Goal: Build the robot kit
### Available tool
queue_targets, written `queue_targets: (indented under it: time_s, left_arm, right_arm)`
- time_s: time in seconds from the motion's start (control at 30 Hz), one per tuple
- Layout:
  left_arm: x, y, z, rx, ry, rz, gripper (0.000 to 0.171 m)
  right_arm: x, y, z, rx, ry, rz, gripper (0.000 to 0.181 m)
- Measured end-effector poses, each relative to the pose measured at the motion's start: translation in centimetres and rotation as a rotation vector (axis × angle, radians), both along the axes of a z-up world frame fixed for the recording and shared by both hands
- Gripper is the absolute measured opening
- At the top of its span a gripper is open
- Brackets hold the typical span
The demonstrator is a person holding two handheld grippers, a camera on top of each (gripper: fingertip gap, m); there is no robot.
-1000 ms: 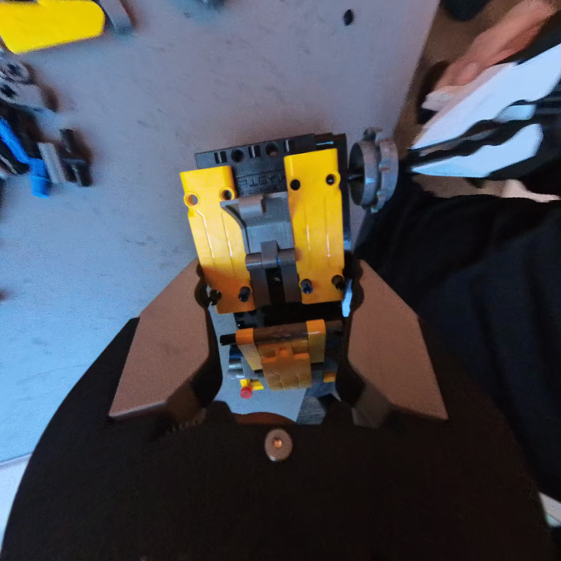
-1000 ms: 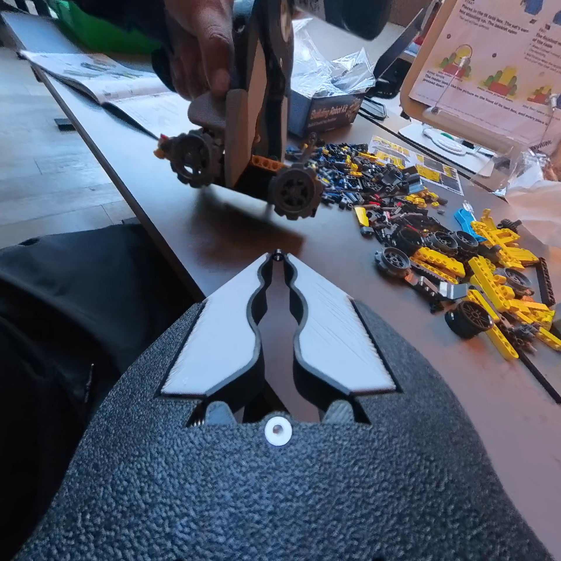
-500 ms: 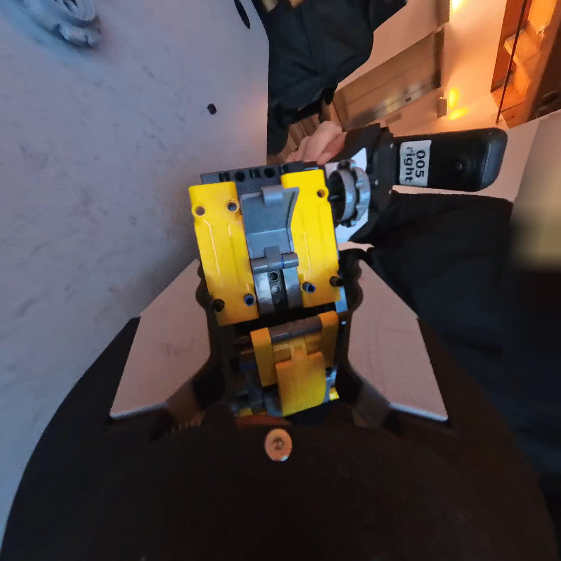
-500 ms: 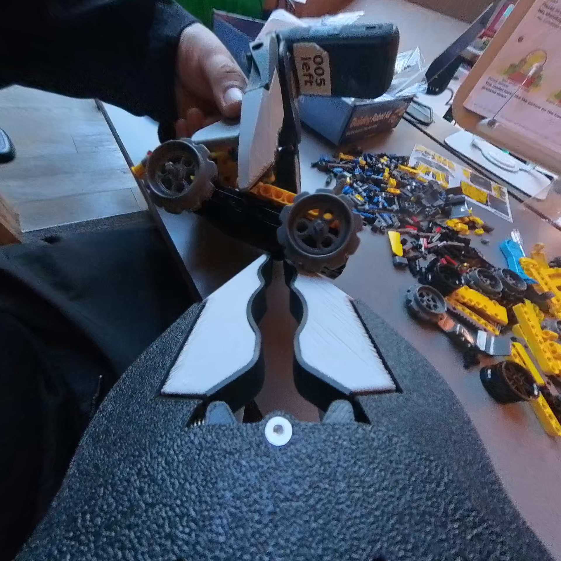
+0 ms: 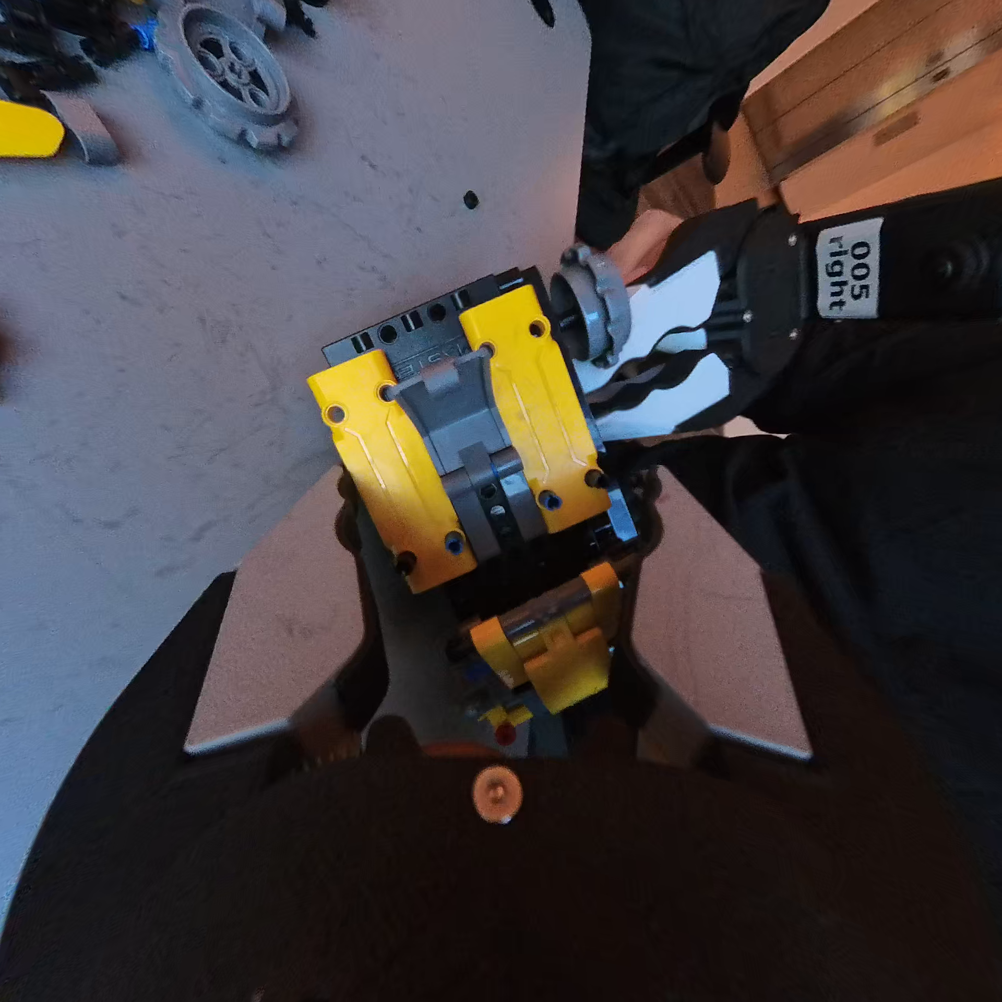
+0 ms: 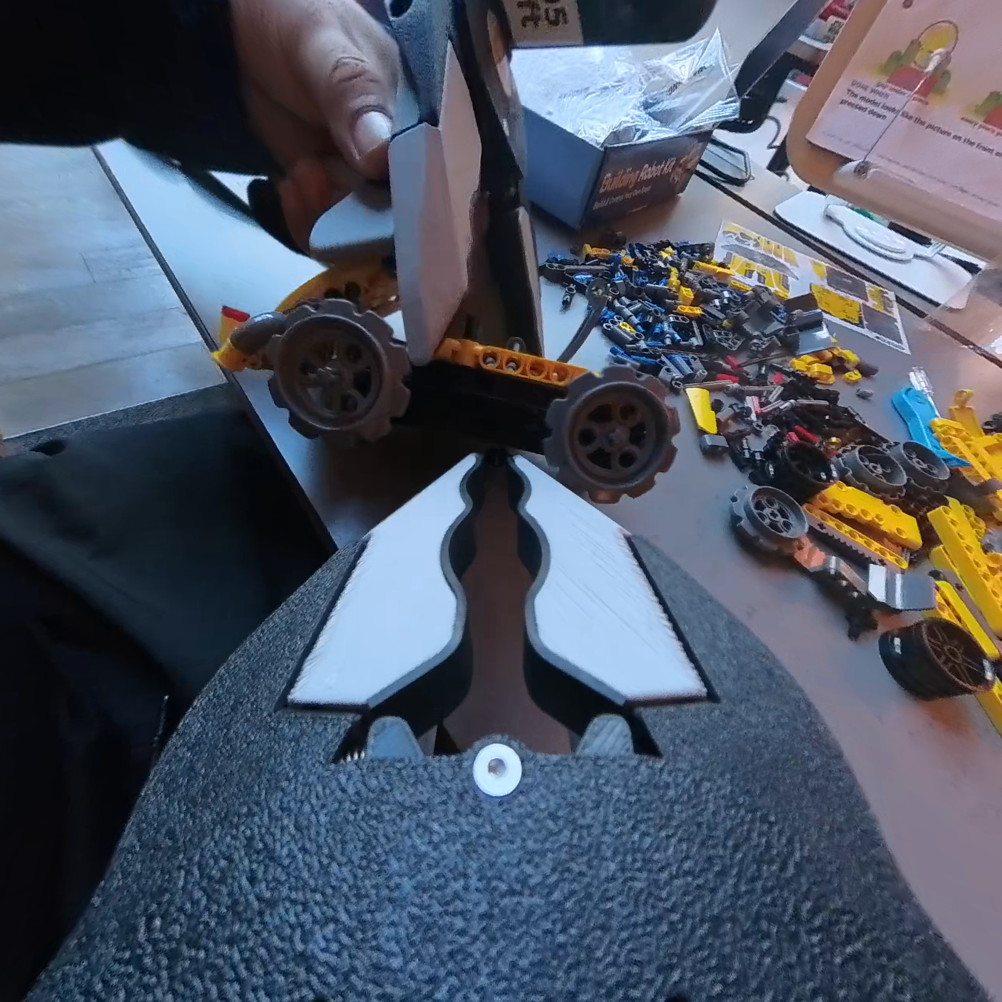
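- Left gripper (image 5: 496, 520) clamps the yellow-and-black brick vehicle (image 5: 466, 461), held above the table (image 5: 162, 379) edge.
- Right gripper (image 6: 494, 461) has its tips nearly together, pinching a small black pin (image 6: 494, 460) at the vehicle's underside, between the two grey wheels (image 6: 610, 431).
- Loose parts pile (image 6: 759, 379) lies on the table to the right.

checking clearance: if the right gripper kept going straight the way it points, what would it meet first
Probably the black underside of the yellow-and-black brick vehicle, between its two grey toothed wheels. The right gripper, nearly closed around a small dark pin, looks almost against it; depth is unclear.
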State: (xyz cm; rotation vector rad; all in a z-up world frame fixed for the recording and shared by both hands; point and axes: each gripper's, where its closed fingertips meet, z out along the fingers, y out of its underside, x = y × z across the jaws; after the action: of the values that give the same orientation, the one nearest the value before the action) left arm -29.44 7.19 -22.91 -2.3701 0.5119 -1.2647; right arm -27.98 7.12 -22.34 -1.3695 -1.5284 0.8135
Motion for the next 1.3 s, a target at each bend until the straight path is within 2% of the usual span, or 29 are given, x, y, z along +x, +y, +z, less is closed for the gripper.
queue_targets:
  time_s: [0.1, 0.33, 0.47, 0.53, 0.63, 0.77, 0.9, 1.0, 1.07, 1.13, 1.2, 1.3]
  left_arm:
    - [0.0, 0.1, -0.3, 0.005, 0.039, -0.012, 0.100]
    - [-0.8, 1.0, -0.2, 0.002, 0.002, 0.006, 0.096]
    - [-1.8, 0.9, -0.3, 0.097, 0.054, -0.056, 0.097]
    - [-2.6, 1.6, -0.2, 0.143, 0.093, -0.022, 0.097]
    - [-3.6, 2.6, -0.5, 0.193, 0.161, 0.044, 0.097]
    - [-3.9, 2.0, -1.5, 0.160, 0.201, 0.014, 0.091]
    - [-4.2, 2.0, -0.9, 0.163, 0.222, 0.011, 0.091]
    - [-5.6, 3.2, 0.1, 0.243, 0.346, 0.118, 0.089]
    - [-7.5, 3.4, 1.0, 0.279, 0.522, 0.249, 0.096]
    - [-7.4, 2.5, 2.8, 0.379, 0.625, 0.352, 0.105]
    - [-5.4, 0.9, 3.5, 0.484, 0.702, 0.363, 0.090]
    - [-4.1, -0.3, 2.3, 0.568, 0.911, 0.301, 0.080]
  right_arm:
    - [-0.5, -0.6, 0.4, 0.009, 0.011, 0.018, 0.007]
    - [-1.8, 0.0, 1.3, 0.061, -0.025, 0.019, 0.006]
    - [-2.7, -0.7, 1.0, 0.094, -0.048, 0.051, 0.006]
    - [-3.0, -0.5, 1.2, 0.129, -0.048, 0.039, 0.006]
    - [-3.4, -0.2, 1.3, 0.090, -0.036, 0.041, 0.006]
    - [-3.9, -0.7, 0.3, 0.084, -0.080, 0.070, 0.007]
    - [-3.6, -0.6, 0.4, 0.130, -0.093, 0.053, 0.007]
    - [-2.3, 0.4, 0.5, 0.115, -0.086, 0.017, 0.007]
    - [-1.1, 1.4, 0.5, 0.090, -0.080, -0.012, 0.006]
    - [0.0, 2.2, 0.6, 0.062, -0.065, -0.038, 0.006]
    - [0.8, 2.8, 0.7, 0.032, -0.049, -0.057, 0.006]
    - [1.4, 3.3, 0.7, -0.003, -0.028, -0.066, 0.006]
